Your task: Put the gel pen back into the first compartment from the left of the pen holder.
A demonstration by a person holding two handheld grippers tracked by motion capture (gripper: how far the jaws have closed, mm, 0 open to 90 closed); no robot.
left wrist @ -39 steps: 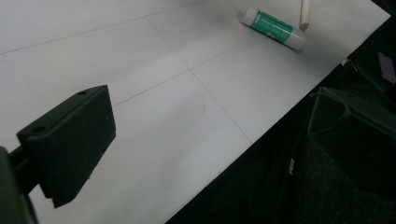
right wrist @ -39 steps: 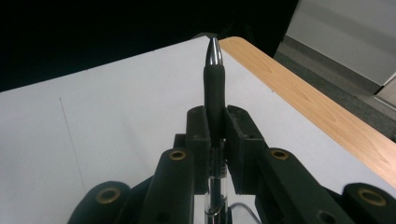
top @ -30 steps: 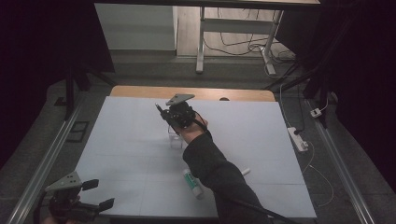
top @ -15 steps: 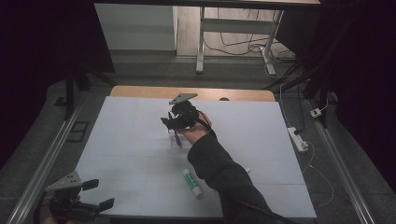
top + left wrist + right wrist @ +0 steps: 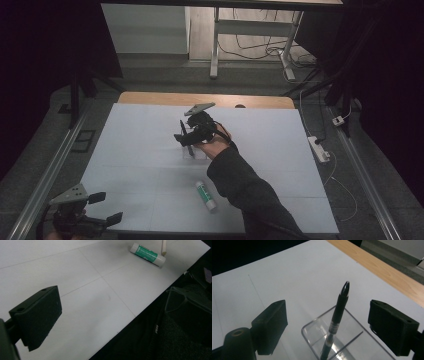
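A black pen point(image 5: 338, 320) stands tilted in a clear plastic holder point(image 5: 312, 340) on the white table sheet point(image 5: 135, 150). My right gripper point(image 5: 328, 312) is open, one jaw on either side of the pen, neither touching it. From the high view the right gripper point(image 5: 192, 134) hovers over the pen point(image 5: 189, 145) and the holder point(image 5: 199, 155) near the table's middle. A green and white glue stick point(image 5: 206, 195) lies nearer the front, by the dark sleeve. My left gripper point(image 5: 106, 208) sits open and empty at the front left corner; one of its pads point(image 5: 37, 315) shows over the sheet.
The glue stick point(image 5: 147, 254) lies near the sheet's edge, with the end of a pale wooden stick point(image 5: 163, 246) beside it. A bare wooden strip point(image 5: 260, 101) runs along the table's far edge. A white power strip point(image 5: 318, 149) lies off the right side.
My right gripper has drawn back slightly toward the person, and the forearm has swung right, uncovering the glue stick. The left gripper has stayed still.
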